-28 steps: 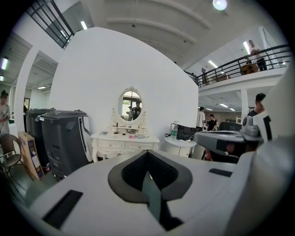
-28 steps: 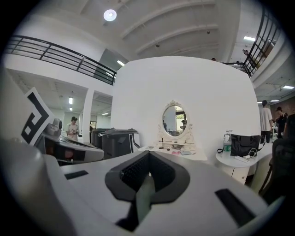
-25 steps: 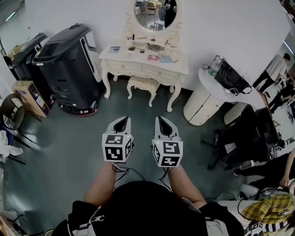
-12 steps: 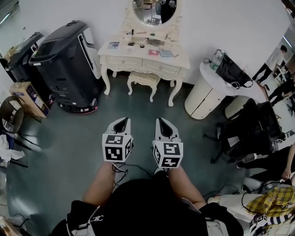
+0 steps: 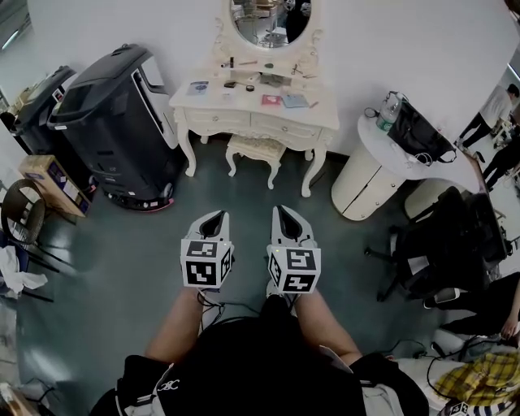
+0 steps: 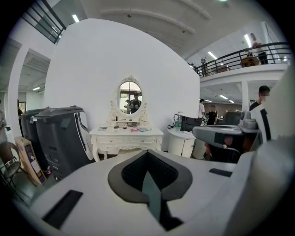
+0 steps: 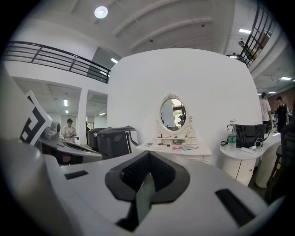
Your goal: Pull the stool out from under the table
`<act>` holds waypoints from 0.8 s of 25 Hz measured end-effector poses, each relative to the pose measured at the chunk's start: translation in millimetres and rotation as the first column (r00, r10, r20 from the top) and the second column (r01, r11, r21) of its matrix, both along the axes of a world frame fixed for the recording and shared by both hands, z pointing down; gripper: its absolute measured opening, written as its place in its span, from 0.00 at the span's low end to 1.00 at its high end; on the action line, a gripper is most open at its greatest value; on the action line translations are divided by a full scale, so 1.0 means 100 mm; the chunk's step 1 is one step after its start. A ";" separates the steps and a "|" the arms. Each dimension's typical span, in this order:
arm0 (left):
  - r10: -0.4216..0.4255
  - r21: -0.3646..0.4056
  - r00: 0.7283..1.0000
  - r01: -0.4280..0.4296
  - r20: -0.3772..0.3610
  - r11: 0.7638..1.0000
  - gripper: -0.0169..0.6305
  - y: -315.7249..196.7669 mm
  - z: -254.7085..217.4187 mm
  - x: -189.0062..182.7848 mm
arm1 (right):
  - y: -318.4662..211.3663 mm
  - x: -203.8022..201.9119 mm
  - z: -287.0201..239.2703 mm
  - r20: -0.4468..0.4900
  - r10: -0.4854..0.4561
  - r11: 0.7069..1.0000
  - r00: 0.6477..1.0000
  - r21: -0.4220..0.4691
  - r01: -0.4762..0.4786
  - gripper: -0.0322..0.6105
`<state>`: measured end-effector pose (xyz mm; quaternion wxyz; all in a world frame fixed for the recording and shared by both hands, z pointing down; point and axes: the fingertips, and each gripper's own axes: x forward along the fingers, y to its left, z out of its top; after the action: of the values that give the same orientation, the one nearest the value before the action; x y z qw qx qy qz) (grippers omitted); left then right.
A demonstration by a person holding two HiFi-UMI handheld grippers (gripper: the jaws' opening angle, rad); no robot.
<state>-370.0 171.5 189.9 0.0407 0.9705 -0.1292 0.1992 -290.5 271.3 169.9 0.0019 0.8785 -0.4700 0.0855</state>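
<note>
Grey floor (image 5: 106, 268) is spread across the room, and a white wall (image 5: 390, 41) is seen at the far side. A white dressing table (image 5: 252, 122) with curved legs is set against that wall, with an oval mirror (image 5: 264, 20) on top of it. The stool (image 5: 254, 150) is placed upright under the middle of the table, between the table's legs, and its cream seat is seen sticking out a little at the front. Its long side is laid from left to right, along the front of the table. A big black machine (image 5: 114, 122) is parked just beside the table on the left, and a round white cabinet (image 5: 366, 179) with a black bag (image 5: 414, 134) on it is placed on the right. The left gripper (image 5: 213, 221) and the right gripper (image 5: 287, 218) are held side by side in front of the body, on bare forearms stretched forward. Both are pointed toward the table and are kept well apart from the stool. The jaws of each gripper are pressed together, and nothing is held between them.
</note>
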 end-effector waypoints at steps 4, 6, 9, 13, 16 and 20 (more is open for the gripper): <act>-0.021 0.010 1.000 0.021 -0.003 1.000 0.03 -0.16 -0.03 0.43 | -0.18 0.44 -0.06 -0.017 -0.023 1.000 1.000 0.012 0.023 0.06; -0.029 0.013 1.000 0.029 -0.003 0.999 0.03 -0.23 -0.06 0.65 | -0.25 0.66 -0.11 -0.025 -0.034 0.999 0.999 0.017 0.034 0.06; -0.033 0.023 0.999 0.033 -0.005 0.999 0.03 -0.27 -0.10 1.00 | -0.29 1.01 -0.13 -0.023 -0.040 0.999 0.999 0.022 0.040 0.06; -0.032 0.029 0.999 0.031 0.007 0.999 0.03 -0.27 -0.08 1.43 | -0.32 1.44 -0.12 -0.011 -0.043 0.999 0.999 0.019 0.043 0.06; -0.038 0.027 0.999 0.038 0.010 0.999 0.03 -0.28 -0.07 1.73 | -0.34 1.74 -0.14 -0.017 -0.053 0.998 0.998 0.016 0.053 0.06; -0.049 0.028 0.999 0.049 0.005 0.998 0.03 -0.28 -0.09 2.08 | -0.32 2.09 -0.15 -0.025 -0.063 0.998 0.998 0.013 0.063 0.06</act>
<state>-161.5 143.9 181.2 0.0319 0.9670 -0.1557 0.1991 -81.4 239.4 154.5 0.0045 0.8643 -0.4978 0.0714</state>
